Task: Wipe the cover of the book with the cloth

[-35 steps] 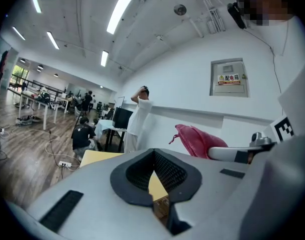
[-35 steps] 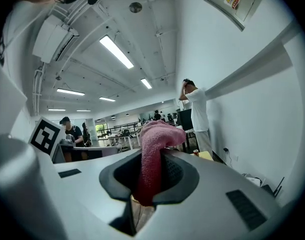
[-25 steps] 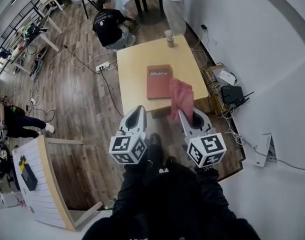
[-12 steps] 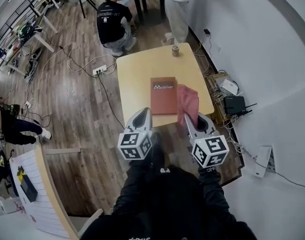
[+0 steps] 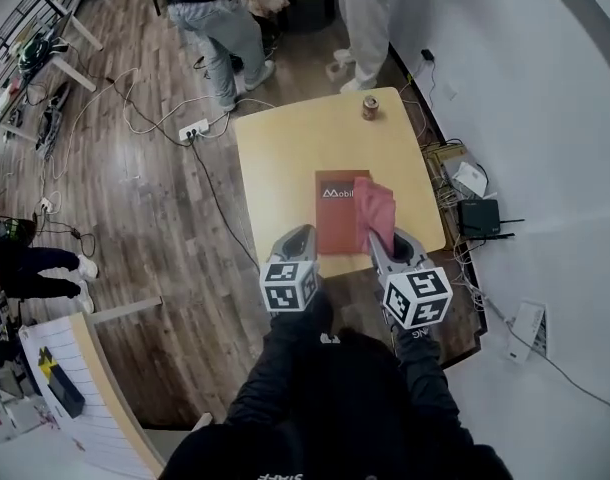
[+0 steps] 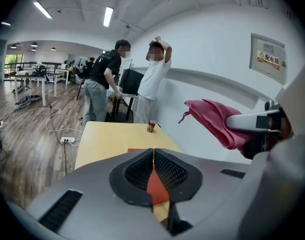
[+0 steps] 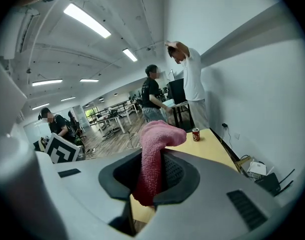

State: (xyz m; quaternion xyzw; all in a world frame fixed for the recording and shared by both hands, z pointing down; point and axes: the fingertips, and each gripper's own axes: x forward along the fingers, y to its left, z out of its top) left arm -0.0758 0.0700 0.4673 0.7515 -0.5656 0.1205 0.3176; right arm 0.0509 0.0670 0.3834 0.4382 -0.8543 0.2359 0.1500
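Pink cloth [image 5: 375, 208] pinched in our right gripper [image 5: 382, 246]. In the right gripper view the jaws clamp a bunched fold of it, and the free end flops forward over them.

Our left gripper [image 5: 301, 236] holds nothing. Its jaws are pressed together, with a sliver of red cover showing below them in its own view.

The book [image 5: 335, 226] lies flat, cover up, on the near half of the wooden table [image 5: 285, 158], just ahead of both grippers. A small can [image 5: 370, 108] stands well apart at the far edge.

From the head view the cloth overlaps the book's right edge. From the left gripper view it hangs raised in the air beside us, so we judge it is above the cover and not pressed to it.

Progress, as we read it: the cloth is picked up and brought to the book. We cannot tell whether any of the cover has been wiped, as no marks or streaks show. What is left is to lower the cloth onto the cover and sweep it across. The left gripper could steady the book.
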